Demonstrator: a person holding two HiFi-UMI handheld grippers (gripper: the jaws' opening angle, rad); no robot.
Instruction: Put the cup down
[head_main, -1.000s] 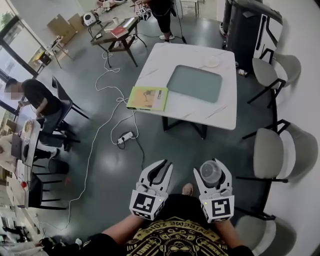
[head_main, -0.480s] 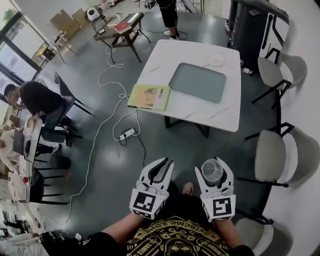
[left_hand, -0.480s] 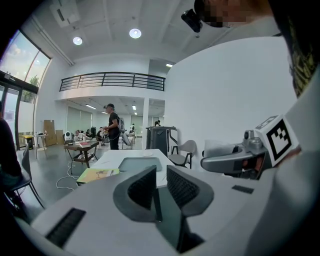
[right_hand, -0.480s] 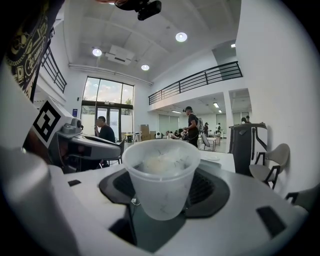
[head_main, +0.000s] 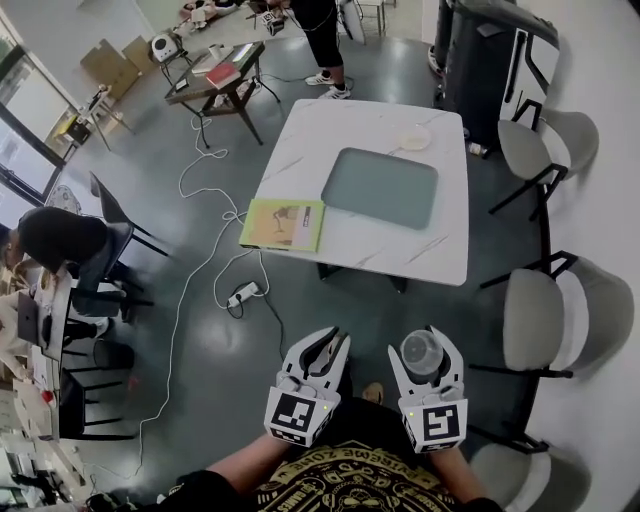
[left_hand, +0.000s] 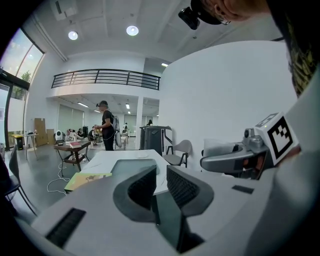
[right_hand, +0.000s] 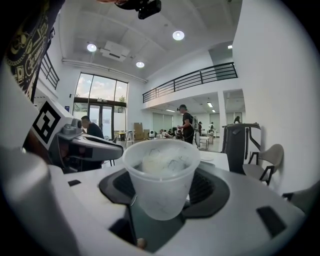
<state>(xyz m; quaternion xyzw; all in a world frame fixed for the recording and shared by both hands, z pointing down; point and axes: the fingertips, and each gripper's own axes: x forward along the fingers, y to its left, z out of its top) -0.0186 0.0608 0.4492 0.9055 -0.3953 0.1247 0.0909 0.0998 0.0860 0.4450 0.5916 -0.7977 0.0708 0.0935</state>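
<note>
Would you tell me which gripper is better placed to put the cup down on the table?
Right. The right gripper holds the cup upright between its jaws, while the left gripper is empty. The two are side by side, both short of the table.

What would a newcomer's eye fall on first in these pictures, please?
The translucent cup, gripped upright in the right hand-held gripper, sits low in the head view. Ahead stands a white table bearing a grey-green tray and a yellow-green book at its near-left corner.
</note>
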